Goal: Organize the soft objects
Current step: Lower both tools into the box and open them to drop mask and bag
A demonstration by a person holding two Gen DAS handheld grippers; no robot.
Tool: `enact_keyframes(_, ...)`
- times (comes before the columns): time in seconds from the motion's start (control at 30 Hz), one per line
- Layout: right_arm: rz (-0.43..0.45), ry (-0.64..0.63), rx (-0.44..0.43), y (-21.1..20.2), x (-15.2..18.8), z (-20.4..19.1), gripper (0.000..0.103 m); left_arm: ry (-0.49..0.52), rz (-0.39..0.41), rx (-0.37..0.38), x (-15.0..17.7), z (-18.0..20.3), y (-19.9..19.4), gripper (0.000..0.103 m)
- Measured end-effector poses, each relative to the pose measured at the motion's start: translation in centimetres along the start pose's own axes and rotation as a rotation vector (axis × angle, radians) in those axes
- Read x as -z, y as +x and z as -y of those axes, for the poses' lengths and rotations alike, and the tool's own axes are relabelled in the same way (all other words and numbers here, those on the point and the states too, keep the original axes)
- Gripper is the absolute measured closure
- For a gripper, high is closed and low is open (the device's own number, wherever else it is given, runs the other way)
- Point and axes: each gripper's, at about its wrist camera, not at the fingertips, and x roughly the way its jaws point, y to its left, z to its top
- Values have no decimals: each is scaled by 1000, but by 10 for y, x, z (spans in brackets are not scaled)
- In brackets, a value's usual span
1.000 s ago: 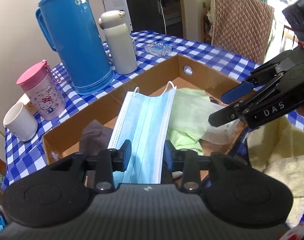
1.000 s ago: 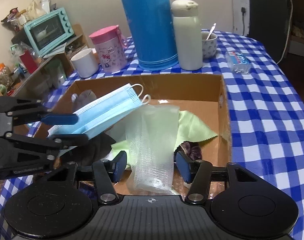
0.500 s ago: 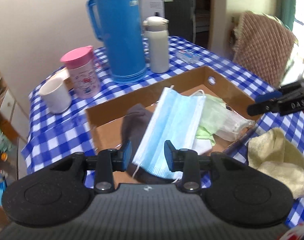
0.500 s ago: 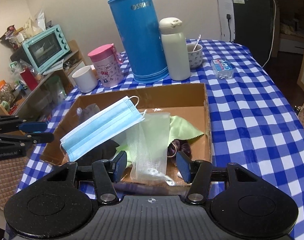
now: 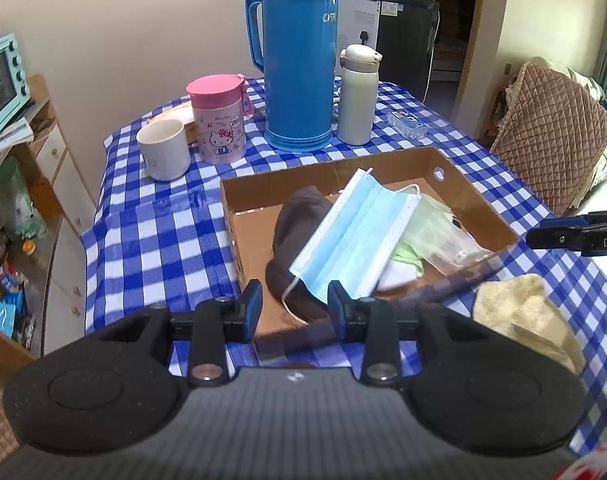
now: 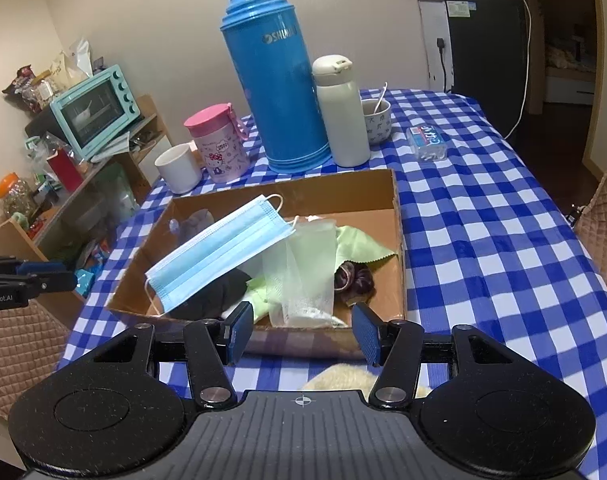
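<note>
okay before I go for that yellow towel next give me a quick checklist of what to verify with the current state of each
1. Left gripper empty, jaws apart: ok.
2. Right gripper empty, jaws apart: ok.
3. Blue face mask lies inside the cardboard box, propped on the dark cloth: ok.
4. Mesh bag and green cloth inside the box: ok.
5. Yellow towel put away: not ok, it lies on the checked tablecloth outside the box's near edge.
6. Room left in the box for the towel: cannot tell.
</note>
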Motion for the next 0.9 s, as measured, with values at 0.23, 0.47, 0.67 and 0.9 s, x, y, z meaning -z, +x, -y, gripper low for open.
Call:
enact_keyframes(0.23,4,10,-2,-25,10,-11,48,-56,-30,8,14,15,-23,70)
enact_keyframes(0.47,4,14,-3,-48,26,-23,48,-82,-74,6,37,27,-40,70)
enact_keyframes(0.67,-3,14,-5,-65,43,-33,48,-80,-100,-5,57,35,-53,70)
enact_keyframes(0.9,-28,11,1,-83,67,-38,48,-87,-131,-21,80,42,-65,70)
